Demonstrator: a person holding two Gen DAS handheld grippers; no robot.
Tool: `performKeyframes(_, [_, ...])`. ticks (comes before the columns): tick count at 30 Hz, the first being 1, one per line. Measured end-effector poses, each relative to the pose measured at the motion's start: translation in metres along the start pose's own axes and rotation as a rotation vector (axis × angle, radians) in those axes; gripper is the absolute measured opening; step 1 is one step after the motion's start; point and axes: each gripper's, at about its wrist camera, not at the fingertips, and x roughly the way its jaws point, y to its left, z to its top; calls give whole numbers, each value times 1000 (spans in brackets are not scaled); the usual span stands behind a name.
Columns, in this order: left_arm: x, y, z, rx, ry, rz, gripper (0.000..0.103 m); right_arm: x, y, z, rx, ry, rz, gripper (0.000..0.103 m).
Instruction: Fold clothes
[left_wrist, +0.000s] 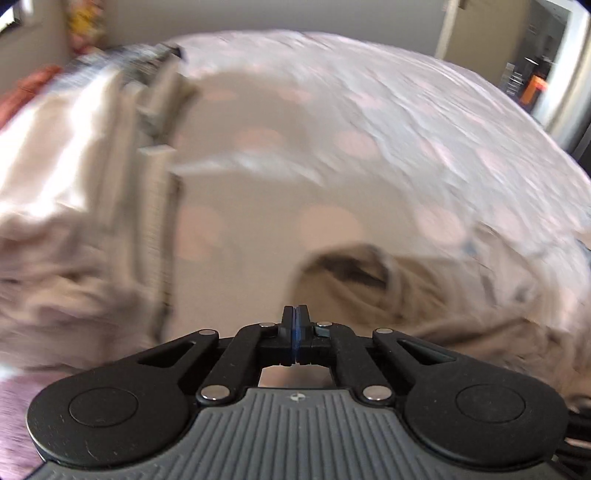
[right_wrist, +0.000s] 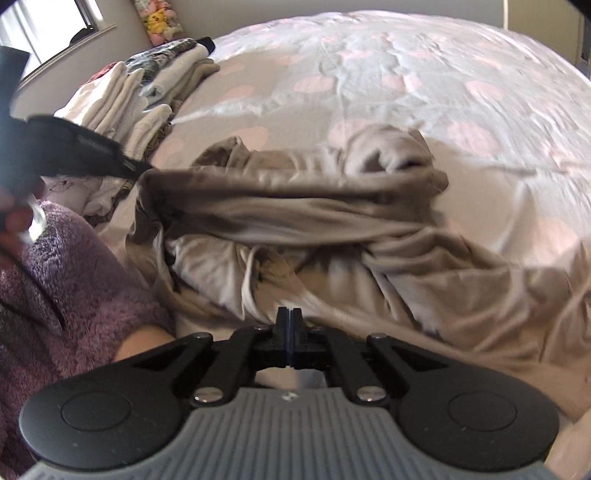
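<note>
Left wrist view, left tongs: my left tongs (left_wrist: 295, 314) sit low in the middle of the picture with both fingers pressed together; I see no cloth between them here.
Left wrist view, garment: the beige garment (left_wrist: 424, 295) lies crumpled on the bed, just ahead and to the right of the fingertips. This whole view is smeared by blur, so I cannot read its folds.
Left wrist view, stack: a pile of folded clothes (left_wrist: 85, 155), pale and beige, fills the left side, with a dark patterned piece on top.
Left wrist view, bed: the bedspread (left_wrist: 369, 122), grey-white with pink spots, runs from the tongs to the far wall.
Left wrist view, corner: purple fleece (left_wrist: 14, 417) shows at the lower left edge.

Right wrist view, right tongs: my right tongs (right_wrist: 289, 317) are drawn together at the near edge of the beige garment (right_wrist: 295, 221); I cannot tell whether any cloth is caught in them.
Right wrist view, garment: it is bunched across the middle of the bed, part of it raised in a stretched band towards the left.
Right wrist view, left tongs: the other tool (right_wrist: 92, 151) reaches in from the left, its tip meeting the lifted corner of the garment; its grip on the cloth is hidden.
Right wrist view, stack: the folded clothes (right_wrist: 147, 99) sit at the far left of the bedspread (right_wrist: 443, 74).
Right wrist view, sleeve: a purple fleece sleeve (right_wrist: 66, 280) fills the lower left.
</note>
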Motion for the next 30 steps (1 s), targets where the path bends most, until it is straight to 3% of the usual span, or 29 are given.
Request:
performKeyframes(3, [-5, 19, 6, -71, -13, 26, 0, -2, 1, 2, 17, -21, 20, 6])
performKeyframes(6, [-7, 23, 9, -79, -13, -73, 1, 0, 5, 11, 20, -50, 26, 8])
performKeyframes(8, [-7, 12, 10, -33, 1, -141, 19, 2, 6, 16, 18, -64, 16, 13])
performKeyframes(12, [-4, -24, 10, 113, 3, -197, 34, 3, 0, 27, 33, -83, -22, 23])
performKeyframes(14, [1, -45, 6, 182, 7, -235, 49, 3, -5, 30, 43, -88, -36, 24])
performKeyframes(18, [17, -84, -2, 308, 13, -307, 53, 4, -13, 29, 66, -82, -37, 31])
performKeyframes(27, [51, -142, -19, 474, 103, -398, 53, 10, -25, 22, 88, -55, -46, 31])
performKeyframes(28, [53, -144, -22, 480, 114, -404, 49, 10, -26, 22, 89, -54, -48, 31])
performKeyframes(30, [58, -145, -24, 470, 139, -430, 26, 11, -27, 22, 91, -52, -50, 31])
